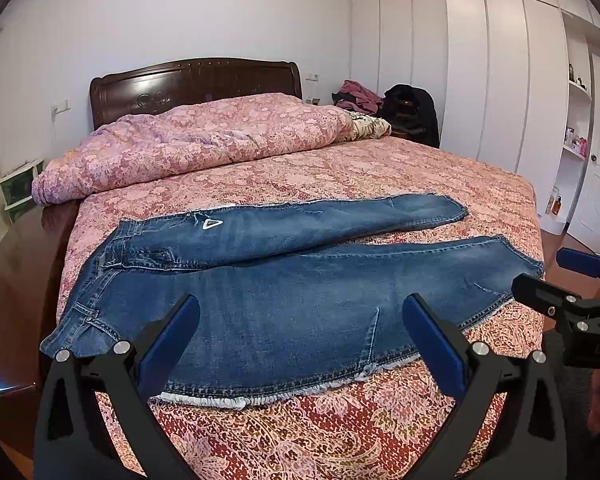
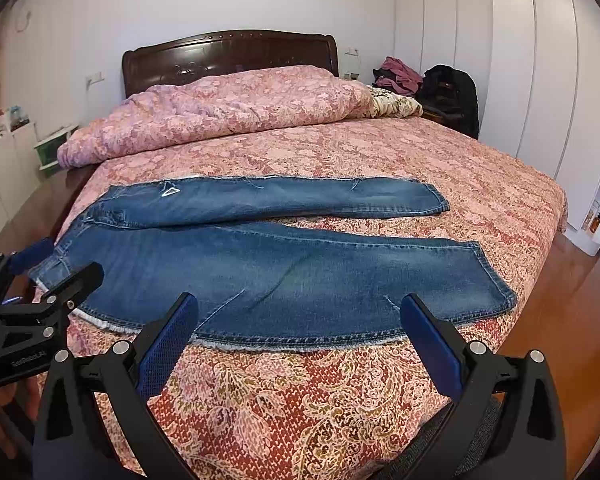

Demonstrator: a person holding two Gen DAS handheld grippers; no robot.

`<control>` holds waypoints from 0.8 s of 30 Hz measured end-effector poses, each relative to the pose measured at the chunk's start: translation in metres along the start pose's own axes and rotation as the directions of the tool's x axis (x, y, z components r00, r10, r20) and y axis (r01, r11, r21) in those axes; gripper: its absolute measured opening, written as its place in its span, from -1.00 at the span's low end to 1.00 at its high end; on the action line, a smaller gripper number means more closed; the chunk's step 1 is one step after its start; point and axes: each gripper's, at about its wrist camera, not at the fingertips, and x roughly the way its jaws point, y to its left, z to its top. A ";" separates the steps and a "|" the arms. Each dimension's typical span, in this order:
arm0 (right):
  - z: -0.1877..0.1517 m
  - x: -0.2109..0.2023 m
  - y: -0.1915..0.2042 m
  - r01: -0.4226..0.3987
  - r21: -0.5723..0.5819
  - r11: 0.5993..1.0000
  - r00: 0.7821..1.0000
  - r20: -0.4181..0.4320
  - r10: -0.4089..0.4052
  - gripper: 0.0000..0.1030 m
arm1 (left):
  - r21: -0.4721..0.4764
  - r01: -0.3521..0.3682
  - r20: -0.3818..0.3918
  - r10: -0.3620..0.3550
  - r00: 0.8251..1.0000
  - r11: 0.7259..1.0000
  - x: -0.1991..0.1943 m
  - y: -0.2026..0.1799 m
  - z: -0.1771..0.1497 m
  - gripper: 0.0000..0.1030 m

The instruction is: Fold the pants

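Across the near end of the bed with the pink and red paisley cover (image 2: 308, 392) lie the blue denim pants with frayed white side seams (image 2: 284, 272), spread flat, waistband to the left and hems to the right. Its two legs are parted in a narrow V, the far leg (image 1: 312, 220) bearing a small white triangle patch (image 1: 212, 224) near the hip, the near leg (image 1: 300, 312) running along the bed's front edge.

Both claws hover over the cover in front of the near leg, touching nothing. The left gripper (image 1: 300, 320) stands wide, its blue pads spread over the thigh and waist end; the right gripper (image 2: 300, 312) is equally wide, over the knee and hem end. Each shows at the edge of the other's view.

Nothing is folded yet, so the step in hand looks like the first fold: laying one leg over the other. To do it well, I would pinch the frayed near seam at two well-separated spots, one near the waistband (image 1: 100, 280) and one near the hem (image 2: 496, 280), taking both layers of denim. Lift together and level, carry the near leg over the far one, and match seams and hems before letting go. Uneven lifting would likely twist the crotch and leave a crooked crease.
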 end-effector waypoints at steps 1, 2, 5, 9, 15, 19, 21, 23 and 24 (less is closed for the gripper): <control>0.000 0.000 0.000 -0.001 -0.001 1.000 1.000 -0.001 0.001 0.94 | -0.001 0.001 -0.001 -0.001 1.000 1.000 0.000 0.000 0.000 0.96; 0.000 -0.001 0.000 -0.001 0.000 1.000 1.000 -0.001 0.001 0.94 | -0.001 0.000 -0.003 0.000 1.000 1.000 0.001 0.000 0.001 0.96; 0.000 0.000 0.000 -0.001 0.001 1.000 1.000 -0.007 0.001 0.94 | 0.000 0.000 -0.005 0.000 1.000 1.000 0.001 -0.001 0.001 0.96; -0.001 0.003 -0.001 0.000 0.005 1.000 1.000 -0.016 0.001 0.94 | -0.001 0.001 -0.003 -0.001 1.000 1.000 0.002 -0.002 0.002 0.96; 0.000 0.003 0.000 0.000 0.007 1.000 1.000 -0.020 0.001 0.94 | -0.002 0.001 -0.009 -0.001 1.000 1.000 0.003 -0.002 0.000 0.96; 0.000 0.003 0.000 -0.003 0.008 1.000 1.000 -0.020 0.003 0.94 | -0.003 0.002 -0.010 -0.002 1.000 1.000 0.003 -0.002 0.000 0.96; -0.001 0.003 0.000 -0.001 0.008 1.000 1.000 -0.021 0.001 0.94 | -0.003 0.001 -0.011 -0.001 1.000 1.000 0.003 -0.002 0.000 0.96; -0.001 0.003 0.000 -0.002 0.009 1.000 1.000 -0.021 0.002 0.94 | -0.003 0.002 -0.011 -0.002 1.000 1.000 0.004 -0.002 0.000 0.96; -0.001 0.003 0.000 -0.001 0.008 1.000 1.000 -0.021 0.001 0.94 | -0.004 0.001 -0.012 -0.001 1.000 1.000 0.004 -0.001 0.000 0.96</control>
